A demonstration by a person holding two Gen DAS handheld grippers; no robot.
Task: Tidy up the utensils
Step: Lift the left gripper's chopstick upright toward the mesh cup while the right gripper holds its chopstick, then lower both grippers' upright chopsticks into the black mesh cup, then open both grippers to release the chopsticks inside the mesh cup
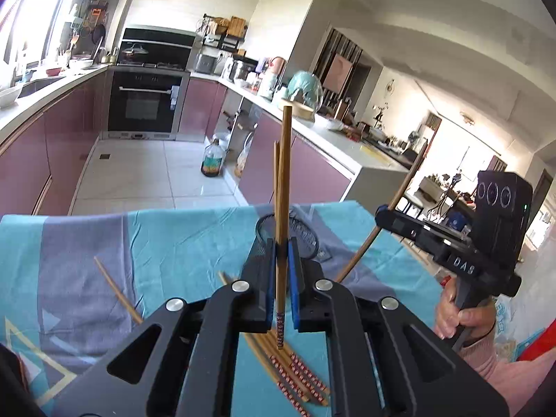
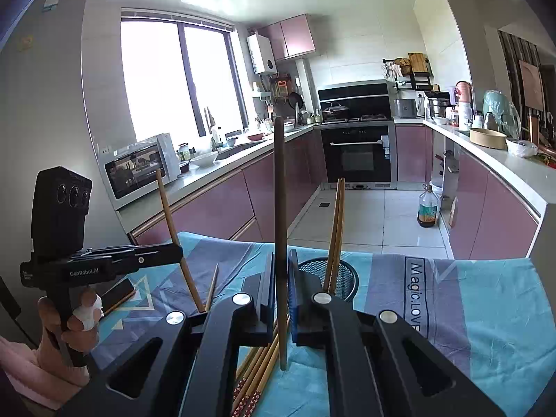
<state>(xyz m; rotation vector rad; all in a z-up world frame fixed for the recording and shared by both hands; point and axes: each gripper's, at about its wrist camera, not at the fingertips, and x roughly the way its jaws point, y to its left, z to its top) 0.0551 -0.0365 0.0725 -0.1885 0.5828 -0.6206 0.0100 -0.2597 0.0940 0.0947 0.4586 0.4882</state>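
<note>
In the left wrist view, a chopstick [image 1: 285, 187] is being clamped upright by the left tool [image 1: 280, 274] above the mesh holder [image 1: 305, 232]. In the right wrist view, another chopstick [image 2: 280, 208] is being gripped by the right tool [image 2: 280, 290] beside that holder [image 2: 342, 271]; being pinched low, either could be pivoted and missed at the rim.

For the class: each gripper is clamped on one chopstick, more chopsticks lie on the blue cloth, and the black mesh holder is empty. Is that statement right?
One detail is wrong: the black mesh holder is not empty. The right wrist view shows two chopsticks standing in it. The rest holds: the left gripper and the right gripper each clamp one chopstick, and more chopsticks lie on the blue cloth.
</note>
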